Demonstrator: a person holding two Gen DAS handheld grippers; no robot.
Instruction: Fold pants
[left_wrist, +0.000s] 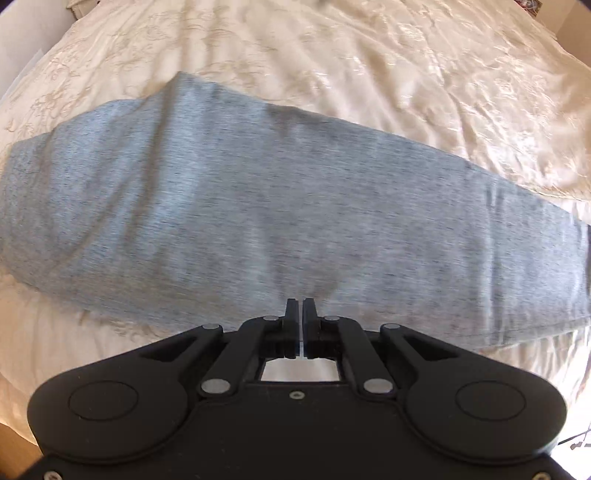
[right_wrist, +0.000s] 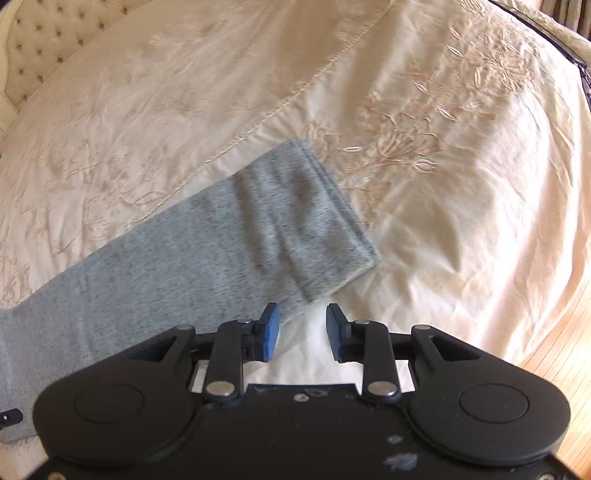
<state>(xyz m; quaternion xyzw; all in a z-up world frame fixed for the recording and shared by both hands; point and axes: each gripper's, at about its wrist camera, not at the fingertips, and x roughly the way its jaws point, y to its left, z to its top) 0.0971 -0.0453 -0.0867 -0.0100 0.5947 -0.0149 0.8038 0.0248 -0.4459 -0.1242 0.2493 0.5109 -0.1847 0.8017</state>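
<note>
Grey heathered pants (left_wrist: 258, 206) lie flat across a cream bedspread, stretched from left to right in the left wrist view. My left gripper (left_wrist: 300, 302) is shut, its tips at the near edge of the pants; I cannot tell whether any cloth is pinched. In the right wrist view one leg of the pants (right_wrist: 236, 236) runs diagonally, its hemmed cuff end (right_wrist: 332, 206) pointing right. My right gripper (right_wrist: 303, 317) is open, just in front of the cuff's near corner, its left finger at the cloth edge. It holds nothing.
The cream embroidered bedspread (right_wrist: 424, 147) covers the bed and is wrinkled. A tufted headboard (right_wrist: 48, 44) is at the far left. Wooden floor (right_wrist: 561, 354) shows beyond the bed's right edge.
</note>
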